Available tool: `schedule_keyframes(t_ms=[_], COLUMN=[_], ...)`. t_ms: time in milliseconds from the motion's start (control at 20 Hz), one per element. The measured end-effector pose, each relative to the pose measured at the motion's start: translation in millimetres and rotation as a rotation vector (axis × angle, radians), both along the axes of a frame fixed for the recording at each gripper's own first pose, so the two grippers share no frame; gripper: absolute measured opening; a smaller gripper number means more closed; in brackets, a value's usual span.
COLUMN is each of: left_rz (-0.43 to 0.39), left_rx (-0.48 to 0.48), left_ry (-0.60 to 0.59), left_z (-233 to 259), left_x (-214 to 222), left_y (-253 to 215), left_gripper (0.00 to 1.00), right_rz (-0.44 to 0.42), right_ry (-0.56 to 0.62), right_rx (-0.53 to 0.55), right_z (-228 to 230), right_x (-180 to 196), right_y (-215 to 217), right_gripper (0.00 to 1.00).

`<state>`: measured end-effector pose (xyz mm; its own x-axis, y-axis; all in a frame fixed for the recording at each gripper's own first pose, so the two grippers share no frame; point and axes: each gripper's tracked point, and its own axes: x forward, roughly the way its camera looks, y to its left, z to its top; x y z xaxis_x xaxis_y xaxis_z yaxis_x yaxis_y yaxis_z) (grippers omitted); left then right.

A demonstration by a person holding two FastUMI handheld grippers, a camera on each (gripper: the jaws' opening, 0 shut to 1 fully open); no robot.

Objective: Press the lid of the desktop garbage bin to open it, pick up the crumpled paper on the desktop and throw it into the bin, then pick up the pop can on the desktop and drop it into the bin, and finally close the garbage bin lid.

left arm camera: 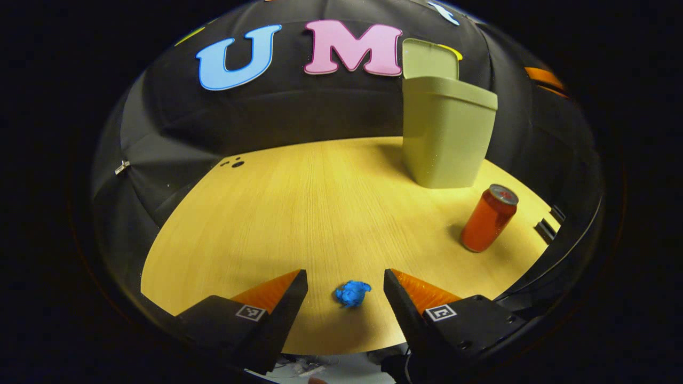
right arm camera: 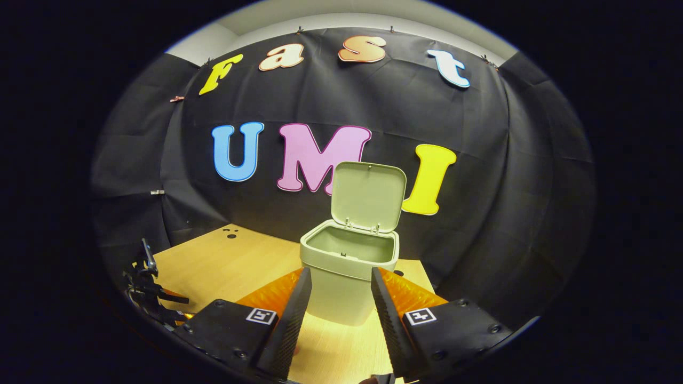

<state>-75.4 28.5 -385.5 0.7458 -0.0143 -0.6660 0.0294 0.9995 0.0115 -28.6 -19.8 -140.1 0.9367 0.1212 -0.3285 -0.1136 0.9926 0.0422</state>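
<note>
A pale green garbage bin point(left arm camera: 447, 133) stands at the back right of the wooden table, its lid point(right arm camera: 368, 196) swung upright so the inside point(right arm camera: 349, 246) shows. A blue crumpled paper point(left arm camera: 352, 293) lies on the table near the front edge, right between the fingers of my open left gripper point(left arm camera: 346, 285), which do not touch it. An orange pop can point(left arm camera: 489, 217) stands upright to the right, in front of the bin. My right gripper point(right arm camera: 337, 290) hangs open above the table, facing the bin point(right arm camera: 347, 277) with nothing held.
The wooden table point(left arm camera: 299, 213) stretches left and back to the black cloth wall. Two small dark holes point(left arm camera: 233, 162) mark its far left corner. The other gripper point(right arm camera: 147, 288) shows at the left edge of the right gripper view.
</note>
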Motion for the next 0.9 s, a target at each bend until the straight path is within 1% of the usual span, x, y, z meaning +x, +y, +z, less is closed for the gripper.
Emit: schedule_keyframes(t_ms=[200, 500, 600, 650, 750, 800, 850, 900], left_rz=[-0.011, -0.047, -0.055, -0.057, -0.062, -0.063, -0.062, -0.062], left_rx=[0.019, 0.031, 0.034, 0.035, 0.030, 0.031, 0.033, 0.032], left_ry=[0.058, 0.113, 0.122, 0.124, 0.121, 0.122, 0.123, 0.126], left_z=[-24, -45, -48, -50, -50, -51, -51, -51], left_x=[-1, -1, -1, 0, 2, 2, 1, 1], left_y=[3, -3, -4, -4, -6, -5, -2, -1], left_gripper=[0.92, 0.86, 0.80, 0.74, 0.69, 0.68, 0.59, 0.58], right_rz=[-0.008, -0.002, 0.000, 0.001, 0.004, 0.003, 0.002, 0.000], right_ry=[0.018, 0.025, 0.030, 0.034, 0.043, 0.046, 0.048, 0.047], right_rx=[0.003, 0.001, 0.000, 0.002, 0.007, 0.007, 0.007, 0.008], right_z=[-2, -3, -4, -6, -8, -9, -10, -9], right_x=[-1, -1, -3, -3, -4, -5, -5, -5], right_y=[-5, -5, -4, -3, -2, -2, -2, -2], right_gripper=[0.72, 0.72, 0.72, 0.72, 0.72, 0.72, 0.72, 0.72])
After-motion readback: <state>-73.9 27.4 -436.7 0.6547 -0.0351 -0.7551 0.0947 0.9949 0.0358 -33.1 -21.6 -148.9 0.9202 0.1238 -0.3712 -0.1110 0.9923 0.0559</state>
